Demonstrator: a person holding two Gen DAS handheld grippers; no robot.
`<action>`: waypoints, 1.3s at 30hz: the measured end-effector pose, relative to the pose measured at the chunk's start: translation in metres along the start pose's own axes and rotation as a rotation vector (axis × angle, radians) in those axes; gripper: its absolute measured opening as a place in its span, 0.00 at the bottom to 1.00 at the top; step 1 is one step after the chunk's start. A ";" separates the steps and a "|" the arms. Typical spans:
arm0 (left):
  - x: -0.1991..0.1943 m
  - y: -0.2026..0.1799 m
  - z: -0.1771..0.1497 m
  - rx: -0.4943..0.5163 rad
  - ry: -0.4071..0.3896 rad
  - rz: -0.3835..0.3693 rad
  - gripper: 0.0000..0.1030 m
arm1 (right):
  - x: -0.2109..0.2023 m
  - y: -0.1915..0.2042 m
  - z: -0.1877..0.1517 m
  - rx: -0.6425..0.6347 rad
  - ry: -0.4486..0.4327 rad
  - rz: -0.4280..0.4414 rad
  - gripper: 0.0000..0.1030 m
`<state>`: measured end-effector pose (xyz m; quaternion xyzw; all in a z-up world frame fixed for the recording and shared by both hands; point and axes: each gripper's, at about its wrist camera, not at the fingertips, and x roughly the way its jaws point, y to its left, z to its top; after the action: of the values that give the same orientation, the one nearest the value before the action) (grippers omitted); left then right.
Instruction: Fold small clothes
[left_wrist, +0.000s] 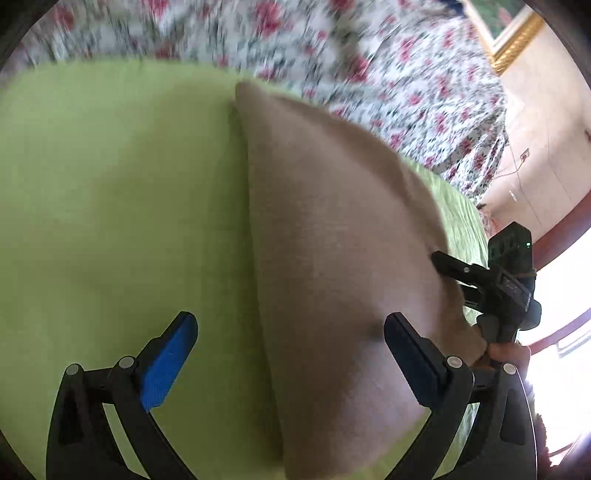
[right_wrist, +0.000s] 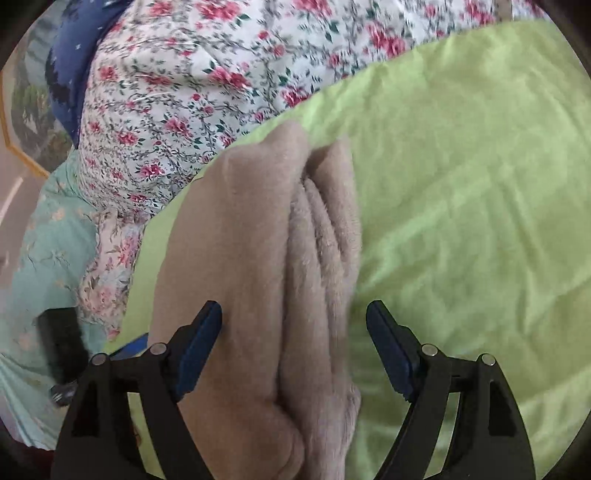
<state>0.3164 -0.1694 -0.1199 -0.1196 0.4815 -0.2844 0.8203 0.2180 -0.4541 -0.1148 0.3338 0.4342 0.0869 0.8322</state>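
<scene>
A beige fleecy garment (left_wrist: 343, 258) lies folded on a lime-green sheet (left_wrist: 110, 203). My left gripper (left_wrist: 291, 354) is open, its jaws wide apart over the garment's left edge, nothing between them. In the right wrist view the same garment (right_wrist: 258, 258) shows several stacked folded layers along its right side. My right gripper (right_wrist: 295, 339) is open, its jaws straddling those layers without closing on them. The right gripper also shows at the garment's right edge in the left wrist view (left_wrist: 491, 288).
A floral bedcover (right_wrist: 192, 92) lies bunched beyond the green sheet (right_wrist: 461, 184). A mint floral cloth (right_wrist: 48, 258) hangs at the left. A gold-framed picture (left_wrist: 517, 37) and a pale wall stand behind the bed.
</scene>
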 end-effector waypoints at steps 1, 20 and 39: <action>0.008 0.003 0.003 -0.009 0.015 -0.017 0.99 | 0.004 -0.002 0.002 0.000 0.010 0.005 0.78; -0.122 0.021 -0.042 0.077 -0.142 -0.025 0.40 | 0.015 0.112 -0.047 -0.108 0.051 0.169 0.32; -0.209 0.123 -0.151 -0.029 -0.163 0.139 0.66 | 0.083 0.183 -0.139 -0.203 0.160 0.085 0.55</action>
<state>0.1517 0.0638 -0.1036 -0.1206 0.4243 -0.2088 0.8728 0.1862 -0.2117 -0.1104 0.2578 0.4736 0.1920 0.8200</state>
